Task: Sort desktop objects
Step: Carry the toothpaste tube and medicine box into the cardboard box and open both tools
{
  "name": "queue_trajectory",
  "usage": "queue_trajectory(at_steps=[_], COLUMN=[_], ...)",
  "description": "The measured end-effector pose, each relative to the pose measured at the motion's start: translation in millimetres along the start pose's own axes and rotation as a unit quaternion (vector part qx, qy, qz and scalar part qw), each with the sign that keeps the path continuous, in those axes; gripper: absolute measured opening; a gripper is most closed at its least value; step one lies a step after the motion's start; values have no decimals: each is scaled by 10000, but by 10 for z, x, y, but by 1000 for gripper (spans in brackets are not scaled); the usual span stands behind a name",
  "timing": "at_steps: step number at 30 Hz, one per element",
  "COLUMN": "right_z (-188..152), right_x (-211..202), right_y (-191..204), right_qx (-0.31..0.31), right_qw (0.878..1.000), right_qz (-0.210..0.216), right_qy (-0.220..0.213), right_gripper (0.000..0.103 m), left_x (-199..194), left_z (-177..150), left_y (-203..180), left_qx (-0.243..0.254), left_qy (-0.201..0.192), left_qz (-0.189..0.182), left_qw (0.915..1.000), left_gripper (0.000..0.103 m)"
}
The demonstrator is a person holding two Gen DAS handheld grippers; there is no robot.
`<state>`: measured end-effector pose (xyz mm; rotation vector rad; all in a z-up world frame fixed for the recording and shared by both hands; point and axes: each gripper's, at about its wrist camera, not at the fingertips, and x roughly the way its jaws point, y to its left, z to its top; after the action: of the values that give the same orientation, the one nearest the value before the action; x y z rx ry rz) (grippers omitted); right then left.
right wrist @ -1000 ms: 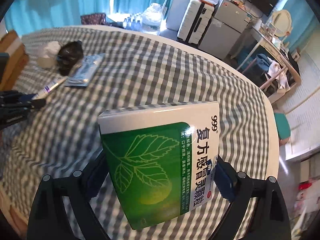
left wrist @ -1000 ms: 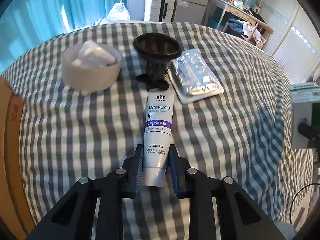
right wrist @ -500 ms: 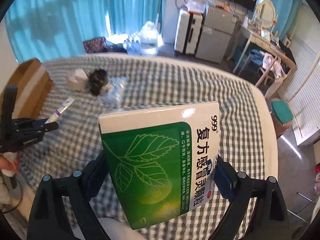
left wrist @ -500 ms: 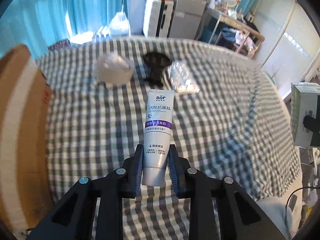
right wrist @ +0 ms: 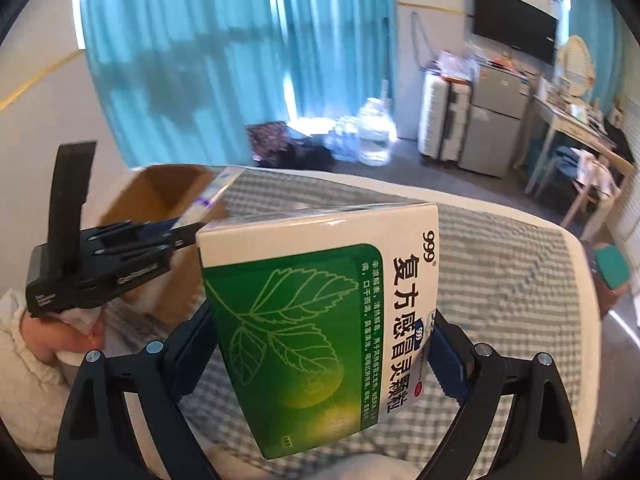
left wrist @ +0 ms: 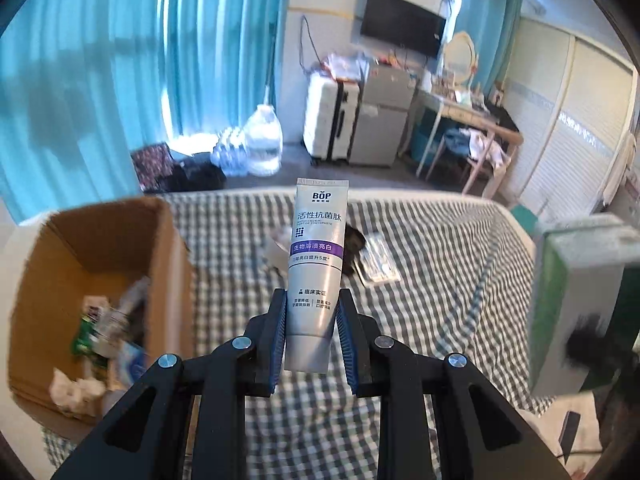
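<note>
Left hand-held gripper (left wrist: 312,344) clamped on cap end of toothpaste tube (left wrist: 318,256), long axis straight out along fingers, crimped end fwd over checkered counter (left wrist: 440,248). Right hand-held gripper (right wrist: 324,356) spread wide, gripping green medicine box (right wrist: 320,312) by its sides, tilted, printed face up. Left view only: inside of cardboard box (left wrist: 100,280) w/ sorted bits; right view only: sleeve & hand (right wrist: 48,336) under left unit.

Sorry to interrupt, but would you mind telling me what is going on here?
A person is sorting things off a checked tablecloth with two handheld grippers. The left gripper is clamped on a toothpaste tube; the right gripper grips a green medicine box. An open cardboard box holding other items sits to the left. A few items remain on the table.
</note>
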<state>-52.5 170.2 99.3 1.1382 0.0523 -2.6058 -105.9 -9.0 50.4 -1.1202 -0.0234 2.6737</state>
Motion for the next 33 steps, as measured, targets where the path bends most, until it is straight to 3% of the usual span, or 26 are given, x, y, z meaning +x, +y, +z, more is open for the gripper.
queue_trajectory(at_steps=[7,11,17,23,27,33], right_z=[187,259,386,609,755,1044], right_x=[150,357,826,1454,1853,2270], right_y=[743,1132,1546,1813,1859,1912], right_qx=[-324,-491,-382,-333,-145,52], right_qw=[9977,9945,9898,9867,9843,9880], right_qz=[588,920,1365,1534,1672,1461], right_qy=[-78,-11,153,417,539,494], right_gripper=[92,92,93,93,93,94], left_x=[-426,-495,-298,6,285,569], left_z=[206,186,90,-114,-142,-229], left_y=[521,922,1650,2187,2383,2573], left_qx=[-181,-364,-848,-1210,-1283,-1334], left_qy=[-493,-554,-338,19,275,541], left_qz=[387,588,885,1095,1159,1293], left_qw=[9979,9961,9919,9866,9845,9811], left_gripper=[25,25,25,25,25,25])
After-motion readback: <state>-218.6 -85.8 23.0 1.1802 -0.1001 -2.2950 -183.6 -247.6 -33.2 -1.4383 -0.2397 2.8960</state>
